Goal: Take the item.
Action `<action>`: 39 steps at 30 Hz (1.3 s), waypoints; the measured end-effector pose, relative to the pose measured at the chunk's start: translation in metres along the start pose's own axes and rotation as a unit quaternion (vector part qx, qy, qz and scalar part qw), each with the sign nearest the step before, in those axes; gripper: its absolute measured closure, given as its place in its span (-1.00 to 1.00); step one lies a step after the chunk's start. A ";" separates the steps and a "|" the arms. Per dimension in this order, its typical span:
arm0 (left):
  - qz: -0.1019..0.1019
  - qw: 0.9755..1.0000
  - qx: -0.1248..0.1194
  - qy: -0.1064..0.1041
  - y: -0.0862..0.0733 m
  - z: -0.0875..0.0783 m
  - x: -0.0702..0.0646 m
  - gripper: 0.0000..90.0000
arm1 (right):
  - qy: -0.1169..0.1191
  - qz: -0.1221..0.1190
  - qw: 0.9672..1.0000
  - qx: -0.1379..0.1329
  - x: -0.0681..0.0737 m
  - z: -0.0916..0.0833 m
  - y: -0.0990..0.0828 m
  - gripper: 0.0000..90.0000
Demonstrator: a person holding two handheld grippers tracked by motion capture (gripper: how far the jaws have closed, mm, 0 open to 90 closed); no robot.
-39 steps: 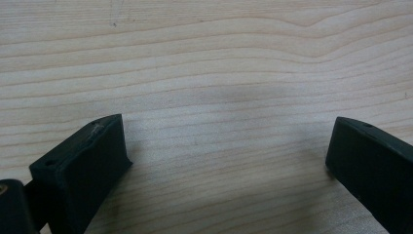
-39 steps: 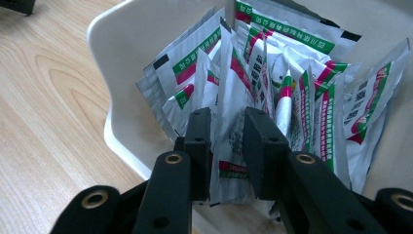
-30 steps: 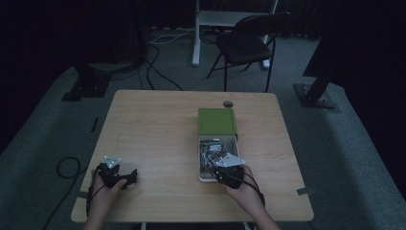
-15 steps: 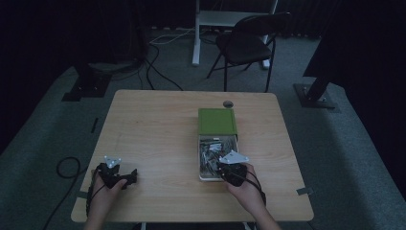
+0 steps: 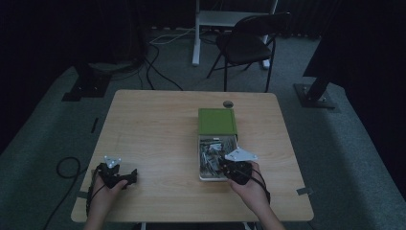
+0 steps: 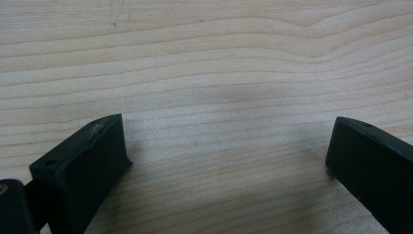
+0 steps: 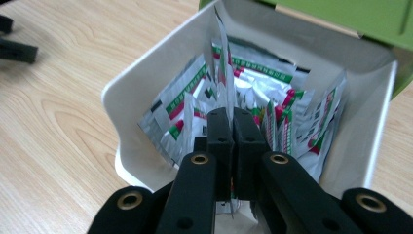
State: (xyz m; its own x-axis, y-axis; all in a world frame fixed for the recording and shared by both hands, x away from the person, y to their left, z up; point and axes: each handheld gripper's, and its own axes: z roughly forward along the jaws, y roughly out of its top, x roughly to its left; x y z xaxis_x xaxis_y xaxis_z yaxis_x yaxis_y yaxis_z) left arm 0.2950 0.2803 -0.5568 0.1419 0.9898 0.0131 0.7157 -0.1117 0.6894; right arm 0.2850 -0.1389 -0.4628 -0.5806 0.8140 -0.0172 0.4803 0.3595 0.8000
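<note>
A white box (image 5: 213, 178) of silver sachets with red and green print (image 7: 253, 80) lies open right of the table's centre, its green lid (image 5: 218, 120) folded back on the far side. My right gripper (image 5: 225, 165) reaches into the box's near end. Its jaws are shut on one thin sachet (image 7: 223, 68) that stands on edge between them (image 7: 233, 119). At the table's near left, my left gripper (image 5: 130, 176) rests low over bare wood. It is open (image 6: 224, 146), with nothing between its jaws.
The wooden table (image 5: 153, 124) has a round cable hole (image 5: 228, 104) near its far edge, just behind the lid. Beyond the table stand a dark folding chair (image 5: 249, 45) and stand bases on the carpet. A cable loops on the floor at left (image 5: 67, 165).
The right gripper has shifted slightly up and away over the box's near end. The left gripper has stayed still.
</note>
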 end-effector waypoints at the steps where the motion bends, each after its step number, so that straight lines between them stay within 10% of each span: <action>1: 0.000 1.000 0.000 0.000 0.000 0.000 0.000 -0.95 | 0.001 0.002 1.000 -0.003 -0.001 -0.002 0.002 0.96; 17: 0.000 1.000 0.000 0.000 0.000 0.000 0.000 -0.95 | -0.017 0.017 0.998 -0.064 -0.022 -0.035 0.025 0.96; 39: 0.000 1.000 0.000 0.000 0.000 0.000 0.000 -0.95 | -0.077 0.061 0.993 -0.070 -0.072 -0.056 0.012 0.96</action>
State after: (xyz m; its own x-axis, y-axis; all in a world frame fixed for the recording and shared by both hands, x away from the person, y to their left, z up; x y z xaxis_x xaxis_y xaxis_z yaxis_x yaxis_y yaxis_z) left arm 0.2950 0.2803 -0.5568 0.1422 0.9898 0.0130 0.7156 -0.1119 0.6895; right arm 0.2957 -0.2184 -0.4187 -0.4108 0.9117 0.0014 0.4388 0.1963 0.8769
